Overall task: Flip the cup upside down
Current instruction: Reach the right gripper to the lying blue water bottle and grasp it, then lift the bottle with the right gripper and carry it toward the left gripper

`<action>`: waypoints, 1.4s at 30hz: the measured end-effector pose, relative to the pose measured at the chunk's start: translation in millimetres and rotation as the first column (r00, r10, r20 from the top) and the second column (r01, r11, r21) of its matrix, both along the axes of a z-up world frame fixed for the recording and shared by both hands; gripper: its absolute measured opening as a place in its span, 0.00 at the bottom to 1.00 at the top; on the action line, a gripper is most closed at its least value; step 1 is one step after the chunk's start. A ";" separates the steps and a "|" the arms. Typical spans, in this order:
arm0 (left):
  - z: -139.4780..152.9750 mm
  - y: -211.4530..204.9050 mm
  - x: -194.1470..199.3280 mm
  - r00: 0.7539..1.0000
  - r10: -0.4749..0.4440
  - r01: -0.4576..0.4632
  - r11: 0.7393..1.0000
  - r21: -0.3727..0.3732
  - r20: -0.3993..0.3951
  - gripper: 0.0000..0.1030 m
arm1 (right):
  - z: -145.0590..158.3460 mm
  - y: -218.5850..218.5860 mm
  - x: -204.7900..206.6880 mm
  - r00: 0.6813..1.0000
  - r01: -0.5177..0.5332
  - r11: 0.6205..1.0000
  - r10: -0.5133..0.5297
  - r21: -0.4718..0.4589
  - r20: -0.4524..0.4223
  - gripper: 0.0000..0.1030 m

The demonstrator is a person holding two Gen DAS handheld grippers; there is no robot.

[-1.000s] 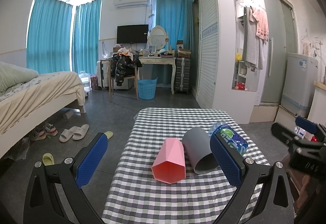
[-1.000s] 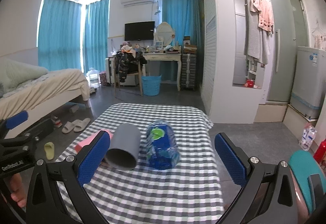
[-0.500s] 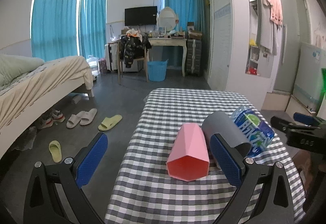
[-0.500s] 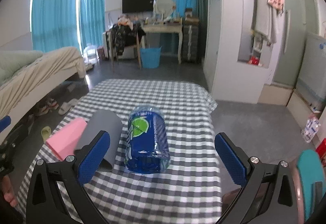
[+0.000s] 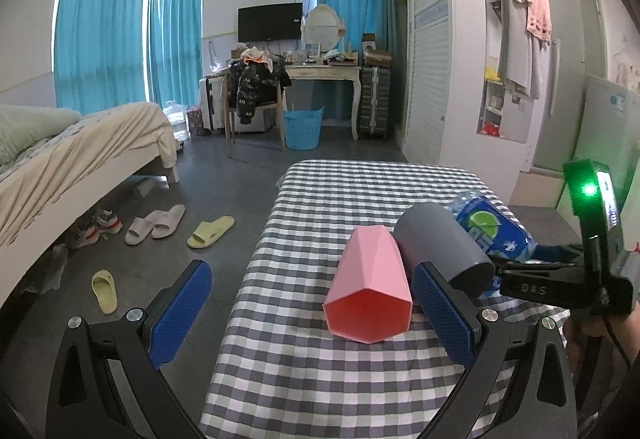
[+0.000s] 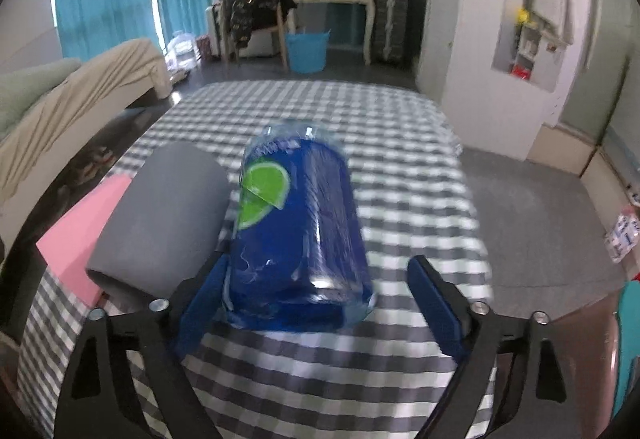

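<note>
Three cups lie on their sides, side by side, on a checked tablecloth (image 5: 304, 359). A pink faceted cup (image 5: 370, 303) is on the left, a grey cup (image 5: 440, 247) in the middle, a clear blue cup with a lime print (image 5: 492, 227) on the right. My left gripper (image 5: 312, 311) is open, its jaws wide, just short of the pink cup's mouth. My right gripper (image 6: 320, 303) is open, its jaws to either side of the blue cup's (image 6: 300, 235) near end. The grey cup (image 6: 168, 219) and pink cup (image 6: 84, 235) lie to its left.
The table's left edge (image 5: 248, 271) drops to a grey floor with slippers (image 5: 208, 231). A bed (image 5: 72, 159) stands at the left. A desk, chair and blue basket (image 5: 302, 127) are at the back. A white wardrobe (image 5: 448, 79) is at the right.
Both grippers have moved forward toward the cups. The right gripper's jaws now flank the blue cup and have narrowed. The left gripper has shifted left, toward the pink cup.
</note>
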State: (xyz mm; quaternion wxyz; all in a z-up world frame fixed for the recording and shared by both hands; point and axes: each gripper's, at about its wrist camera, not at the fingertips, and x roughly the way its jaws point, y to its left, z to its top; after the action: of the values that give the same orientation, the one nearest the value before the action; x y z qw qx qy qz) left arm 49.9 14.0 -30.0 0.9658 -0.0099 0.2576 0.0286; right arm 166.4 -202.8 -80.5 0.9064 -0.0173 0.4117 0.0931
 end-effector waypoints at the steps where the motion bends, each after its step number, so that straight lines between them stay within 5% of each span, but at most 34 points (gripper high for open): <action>1: -0.3 -0.1 -1.3 1.000 0.004 -0.004 1.000 0.003 -0.001 1.00 | 0.4 1.1 -2.5 1.000 0.007 1.000 -0.007 -0.006 0.000 0.66; 9: 3.8 -10.6 -11.7 1.000 -0.018 0.018 1.000 0.000 0.020 1.00 | 14.9 -2.8 -60.3 0.994 0.087 0.993 -0.081 -0.078 0.073 0.66; 20: -6.0 -10.4 -84.0 0.997 -0.073 0.073 0.997 0.029 -0.008 1.00 | 20.5 38.7 -187.8 0.999 0.001 0.998 0.002 -0.068 0.047 0.66; 26: -5.9 8.5 -127.7 0.999 -0.040 0.042 0.994 0.105 -0.017 1.00 | 18.9 63.3 -215.4 0.997 -0.029 0.999 0.031 -0.029 0.068 0.66; 30: -6.5 16.5 -143.6 1.000 0.011 -0.010 0.996 0.085 -0.013 1.00 | 18.0 63.3 -224.3 0.996 -0.032 0.999 0.033 -0.011 0.082 0.67; 32: -4.2 21.6 -149.0 0.999 0.040 -0.040 0.997 0.067 -0.008 1.00 | 21.2 63.1 -230.1 0.994 -0.055 0.998 0.056 -0.011 0.092 0.72; 34: -0.3 20.9 -150.5 0.999 0.049 -0.048 0.997 0.058 -0.007 1.00 | 29.6 58.1 -240.8 0.990 -0.065 0.998 0.065 0.001 0.124 0.92; 42: 7.6 -2.8 -140.5 0.998 0.042 -0.040 0.998 0.043 -0.048 1.00 | 73.3 9.3 -257.8 0.975 -0.056 0.996 0.038 0.074 0.217 0.95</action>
State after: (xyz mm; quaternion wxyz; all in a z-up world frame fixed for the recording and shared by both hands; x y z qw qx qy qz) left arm -90.6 11.2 -22.4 0.9583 0.0057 0.2804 0.0542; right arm -91.4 -193.6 -7.1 0.9432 -0.0008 0.3064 0.1284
